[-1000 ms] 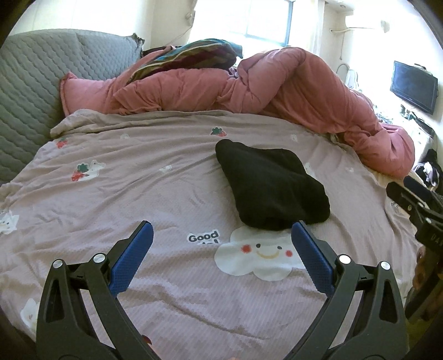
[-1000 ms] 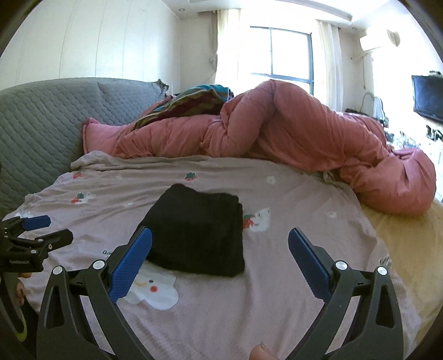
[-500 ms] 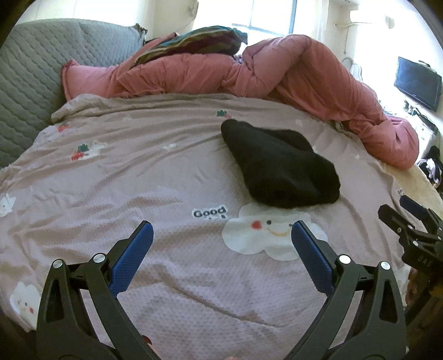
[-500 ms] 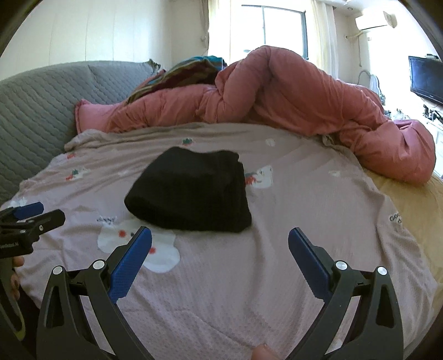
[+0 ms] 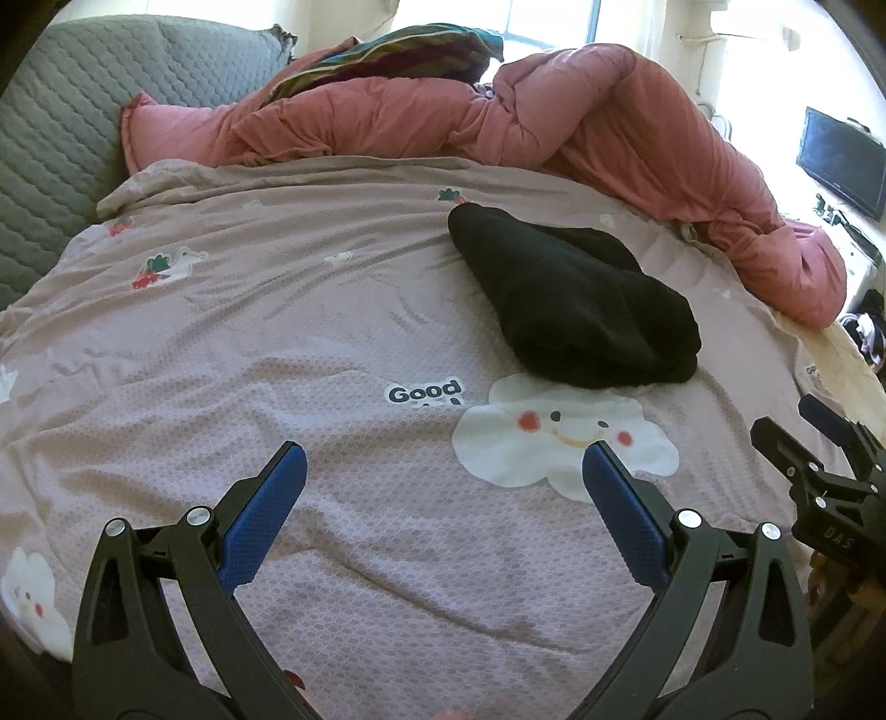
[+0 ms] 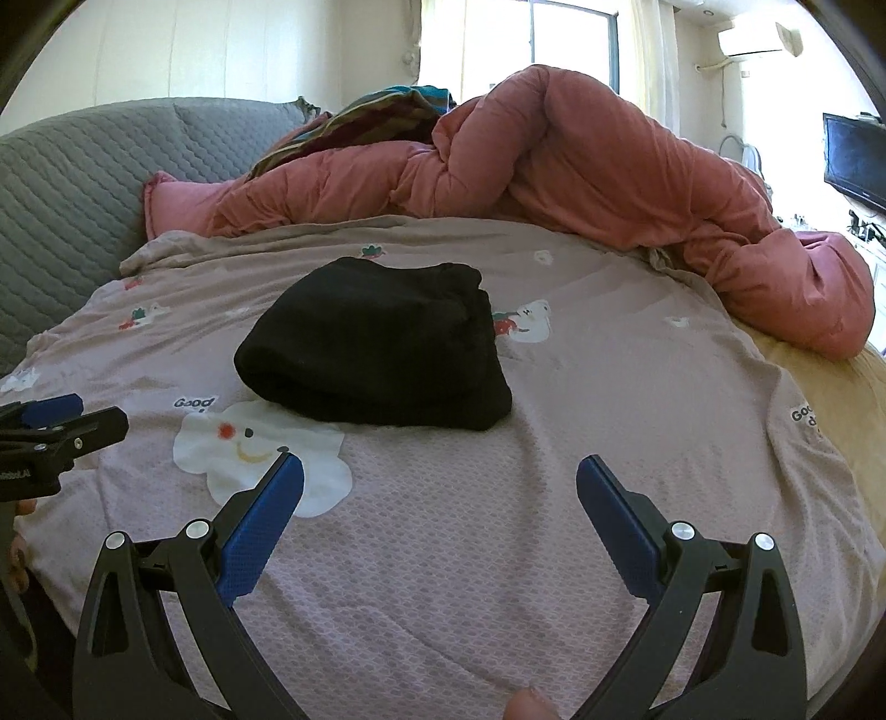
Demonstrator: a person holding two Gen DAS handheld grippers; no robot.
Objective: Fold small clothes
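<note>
A black garment (image 5: 576, 302) lies folded into a thick bundle on the mauve patterned bedsheet (image 5: 277, 343); it also shows in the right wrist view (image 6: 376, 354). My left gripper (image 5: 440, 476) is open and empty, held above the sheet near the bed's front edge, well short of the garment. My right gripper (image 6: 440, 487) is open and empty, also held short of the garment. Each gripper shows at the edge of the other's view: the right one (image 5: 819, 471) and the left one (image 6: 50, 426).
A bulky pink duvet (image 5: 554, 127) lies bunched along the back of the bed, with a striped pillow (image 5: 398, 52) on it. A grey quilted headboard (image 5: 50, 138) stands at the left. A TV (image 5: 841, 160) hangs at the right. A white cloud print (image 5: 559, 437) lies before the garment.
Both grippers have drawn back from the garment towards the bed's front edge and tilted down a little. The garment has not moved. Both stay open.
</note>
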